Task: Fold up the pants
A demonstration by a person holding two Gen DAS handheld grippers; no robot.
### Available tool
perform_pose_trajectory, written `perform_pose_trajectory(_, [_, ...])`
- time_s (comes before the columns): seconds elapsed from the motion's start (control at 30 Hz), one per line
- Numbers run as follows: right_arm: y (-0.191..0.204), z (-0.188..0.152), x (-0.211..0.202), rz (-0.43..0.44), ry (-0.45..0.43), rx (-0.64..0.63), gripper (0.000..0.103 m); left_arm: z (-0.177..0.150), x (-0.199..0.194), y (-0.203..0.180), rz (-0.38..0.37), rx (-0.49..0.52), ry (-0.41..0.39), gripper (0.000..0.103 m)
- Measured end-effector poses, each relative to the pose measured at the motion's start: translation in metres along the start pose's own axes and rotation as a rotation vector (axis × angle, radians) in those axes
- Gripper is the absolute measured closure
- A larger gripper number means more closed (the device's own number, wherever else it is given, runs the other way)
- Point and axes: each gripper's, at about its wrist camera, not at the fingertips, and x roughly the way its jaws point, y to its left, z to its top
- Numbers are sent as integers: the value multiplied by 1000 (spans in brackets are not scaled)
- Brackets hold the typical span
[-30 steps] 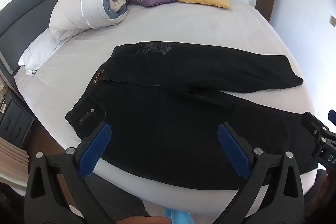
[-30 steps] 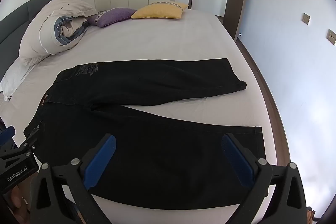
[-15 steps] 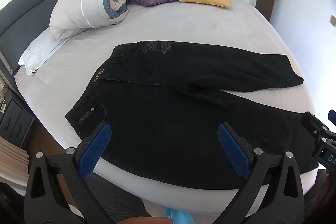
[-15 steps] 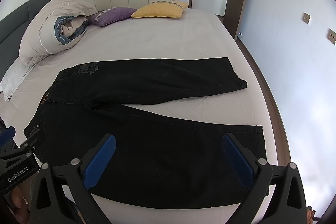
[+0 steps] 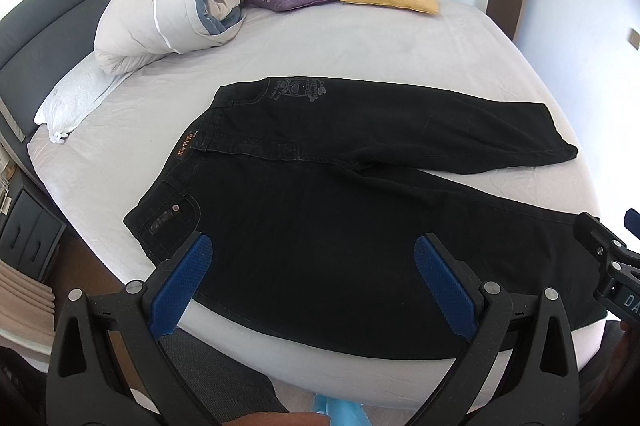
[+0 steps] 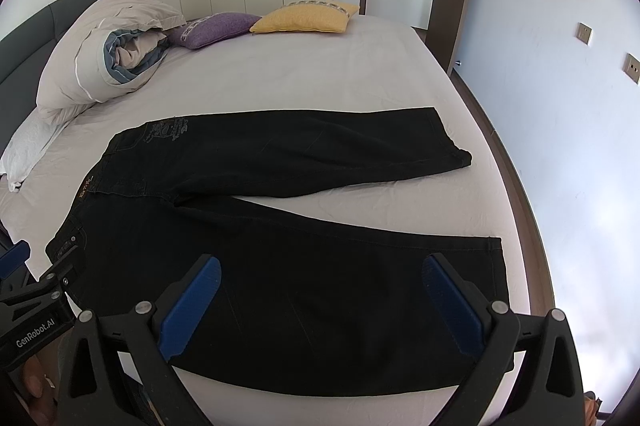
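Pants [image 5: 328,210] flat on bed [image 5: 360,42], just ahead of left gripper [image 5: 312,266] and right gripper [image 6: 320,280]; both jaws spread wide, empty.

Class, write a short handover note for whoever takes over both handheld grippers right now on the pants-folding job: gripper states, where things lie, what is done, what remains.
Left gripper: open, empty, held above the near edge of the pants by the waistband end.
Right gripper: open, empty, above the near leg toward its hem.
Black pants: spread flat on the bed, waistband at the left, legs splayed apart to the right, far leg angled away.
Done: pants laid out; no fold made yet.
Left: grasp the pants, bring one leg over the other, then fold lengthwise.
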Motion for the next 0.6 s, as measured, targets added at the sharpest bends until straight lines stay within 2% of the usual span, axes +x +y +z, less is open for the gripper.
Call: perform_pose_trajectory(0.6, [1,-2,-1,3,2,0,0,-7,2,3,-1,1,0,0])
